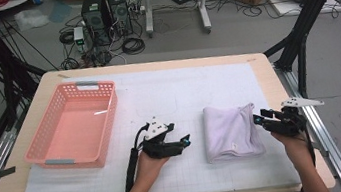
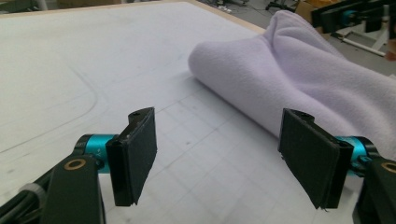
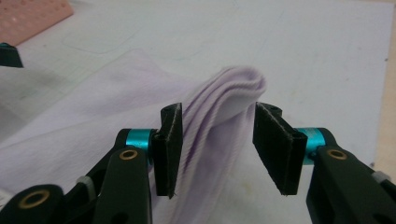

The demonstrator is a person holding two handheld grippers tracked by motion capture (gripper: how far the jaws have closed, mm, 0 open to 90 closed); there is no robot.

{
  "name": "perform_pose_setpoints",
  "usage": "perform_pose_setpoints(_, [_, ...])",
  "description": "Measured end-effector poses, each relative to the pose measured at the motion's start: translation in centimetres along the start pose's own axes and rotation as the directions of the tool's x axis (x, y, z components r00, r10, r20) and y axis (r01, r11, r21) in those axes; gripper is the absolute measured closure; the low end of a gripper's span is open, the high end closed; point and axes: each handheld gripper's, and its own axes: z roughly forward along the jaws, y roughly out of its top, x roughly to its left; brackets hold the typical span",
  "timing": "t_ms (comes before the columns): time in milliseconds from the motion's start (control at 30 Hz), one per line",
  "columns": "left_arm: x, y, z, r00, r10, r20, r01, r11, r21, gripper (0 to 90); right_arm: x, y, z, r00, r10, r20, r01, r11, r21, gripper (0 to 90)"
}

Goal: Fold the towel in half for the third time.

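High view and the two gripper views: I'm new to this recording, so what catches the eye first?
A folded lilac towel lies right of centre on the white mat. An empty pink basket sits at the left. The right gripper straddles a raised towel corner, jaws apart; the left gripper stands open beside the towel.

basket [image 1: 72, 125]: pink, empty, table's left | mat [image 1: 158, 95]: white grid | floor: two computer towers [image 1: 105, 15]

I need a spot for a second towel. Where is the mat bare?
Bare: the far strip of the white mat beyond the folded towel, and the near strip before it. Crowded: between pink basket and towel, where the left gripper sits.
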Motion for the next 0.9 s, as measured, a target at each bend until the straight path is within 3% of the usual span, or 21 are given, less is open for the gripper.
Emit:
perform_pose_setpoints(67, [0.7, -0.3, -0.7, 0.9999, -0.007, -0.013, 0.007, 1.0, -0.001, 28.4, 0.7, -0.4, -0.3, 1.0, -0.006, 0.002, 0.006, 1.0, 0.012, 51.4])
perform_pose_setpoints(233, [1.7, -0.9, -1.8, 0.9994, -0.021, -0.029, 0.021, 0.9998, -0.001, 28.5, 3.0, -1.6, -0.4, 0.9982, -0.019, -0.056, 0.024, 0.996, 0.084, 49.7])
perform_pose_setpoints(300, [2.0, -1.1, -2.2, 0.999, -0.025, -0.037, 0.025, 0.9997, 0.001, 28.5, 3.4, -1.8, 0.0, 0.9979, -0.049, -0.041, 0.054, 0.99, 0.128, 57.2])
perform_pose_setpoints(400, [2.4, -1.2, -2.7, 0.9983, -0.033, -0.047, 0.033, 0.9994, -0.005, 28.4, 3.1, -1.9, 0.4, 0.9968, -0.077, -0.021, 0.08, 0.978, 0.194, 82.9])
perform_pose_setpoints(500, [2.7, -1.3, -3.0, 0.9981, -0.034, -0.052, 0.033, 0.9994, -0.008, 28.4, 3.0, -1.6, -0.1, 0.9919, -0.124, 0.027, 0.115, 0.967, 0.227, 84.8])
perform_pose_setpoints(600, [2.9, -1.4, -3.5, 0.9976, -0.038, -0.058, 0.038, 0.9993, -0.005, 28.4, 2.9, -1.2, -0.5, 0.9895, -0.125, 0.072, 0.101, 0.955, 0.278, 84.1])
perform_pose_setpoints(633, [3.0, -1.4, -3.6, 0.9976, -0.034, -0.061, 0.034, 0.9994, -0.003, 28.4, 2.7, -1.1, -0.4, 0.9893, -0.123, 0.079, 0.091, 0.942, 0.323, 81.7])
perform_pose_setpoints(667, [2.9, -1.4, -3.7, 0.9977, -0.035, -0.058, 0.034, 0.9994, -0.006, 28.4, 2.7, -1.0, -0.5, 0.9888, -0.122, 0.086, 0.086, 0.938, 0.335, 75.3])
perform_pose_setpoints(733, [2.9, -1.5, -3.8, 0.9977, -0.031, -0.061, 0.03, 0.9995, -0.006, 28.4, 2.8, -0.4, -0.9, 0.9846, -0.122, 0.125, 0.078, 0.946, 0.314, 60.0])
perform_pose_setpoints(833, [2.9, -1.5, -3.8, 0.9978, -0.032, -0.059, 0.032, 0.9995, -0.001, 28.4, 3.5, 1.0, -1.3, 0.9835, -0.143, 0.111, 0.114, 0.967, 0.228, 54.6])
perform_pose_setpoints(900, [2.9, -1.5, -3.8, 0.9979, -0.028, -0.058, 0.028, 0.9996, -0.001, 28.4, 4.0, 2.0, -0.7, 0.9811, -0.168, 0.095, 0.148, 0.97, 0.191, 54.4])
